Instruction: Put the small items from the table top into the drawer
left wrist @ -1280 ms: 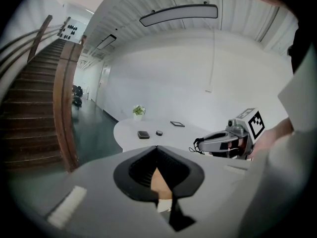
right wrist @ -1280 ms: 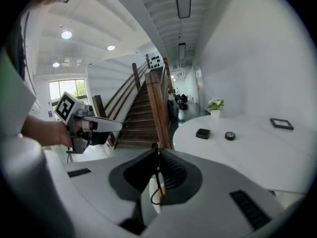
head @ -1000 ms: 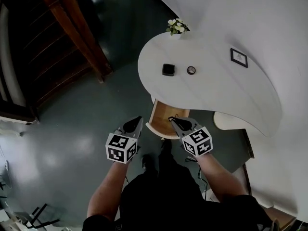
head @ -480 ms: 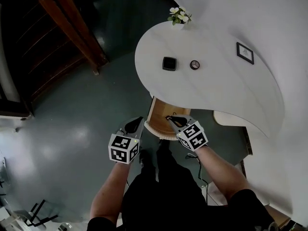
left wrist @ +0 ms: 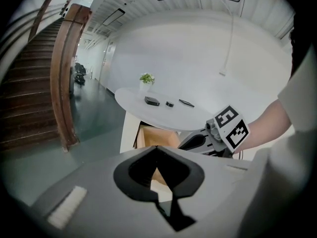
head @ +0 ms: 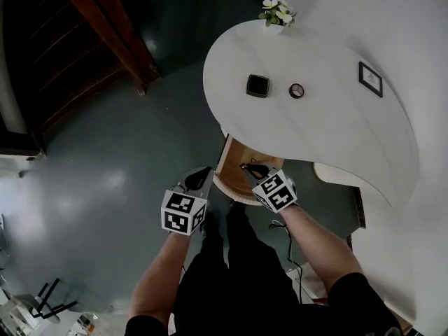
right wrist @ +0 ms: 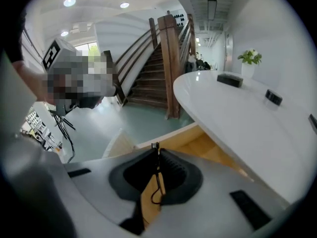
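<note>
On the white table (head: 329, 128) lie a black square box (head: 257, 85), a small round item (head: 297, 90) and a flat framed item (head: 369, 79). The left gripper view shows the box (left wrist: 152, 101), the round item (left wrist: 170, 103) and a thin flat item (left wrist: 186, 102). Below the table's near edge the wooden drawer (head: 234, 161) stands open. My right gripper (head: 247, 166) is over the drawer, shut on a thin black wire (right wrist: 157, 182). My left gripper (head: 204, 171) is shut and empty, just left of the drawer front.
A potted plant (head: 278, 11) stands at the table's far end. Dark wooden stairs (head: 105, 33) rise to the left over the grey-green floor (head: 105, 173). A white wall (head: 392, 19) curves behind the table. The person's legs and shoes (head: 217, 236) are under the grippers.
My right gripper has moved forward, further over the open drawer. The left gripper has stayed about where it was. The head view has shifted slightly.
</note>
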Available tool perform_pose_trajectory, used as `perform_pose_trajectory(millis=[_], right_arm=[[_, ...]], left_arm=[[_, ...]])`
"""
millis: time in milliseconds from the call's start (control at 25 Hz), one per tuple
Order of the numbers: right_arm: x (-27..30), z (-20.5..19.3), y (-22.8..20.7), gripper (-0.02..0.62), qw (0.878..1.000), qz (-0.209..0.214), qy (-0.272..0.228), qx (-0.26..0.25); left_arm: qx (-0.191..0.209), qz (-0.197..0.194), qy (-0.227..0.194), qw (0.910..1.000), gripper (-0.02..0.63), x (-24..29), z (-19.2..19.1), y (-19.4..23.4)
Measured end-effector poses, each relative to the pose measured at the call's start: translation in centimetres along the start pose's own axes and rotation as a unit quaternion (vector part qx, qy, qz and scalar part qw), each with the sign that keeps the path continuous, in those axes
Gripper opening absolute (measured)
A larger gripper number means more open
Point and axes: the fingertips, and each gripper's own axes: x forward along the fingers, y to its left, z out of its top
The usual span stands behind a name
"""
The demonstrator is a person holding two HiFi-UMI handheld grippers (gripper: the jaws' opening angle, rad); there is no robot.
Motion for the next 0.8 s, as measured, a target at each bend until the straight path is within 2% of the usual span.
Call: perform_pose_trajectory(millis=[520,800], right_arm=[[4.9,-2.6,-1.5,0.031,0.996,0.017,0.074,-0.056],[6.5,-4.2,-0.9,0.029,0.993,0.035,0.102,-0.052]], left_arm=[[-0.011,0.01,0.011,0.9998,0.011,0.8,-1.4,1.0],[-0.022,0.015,0.011,0.9996,0.011,0.5,-2.2,0.9]])
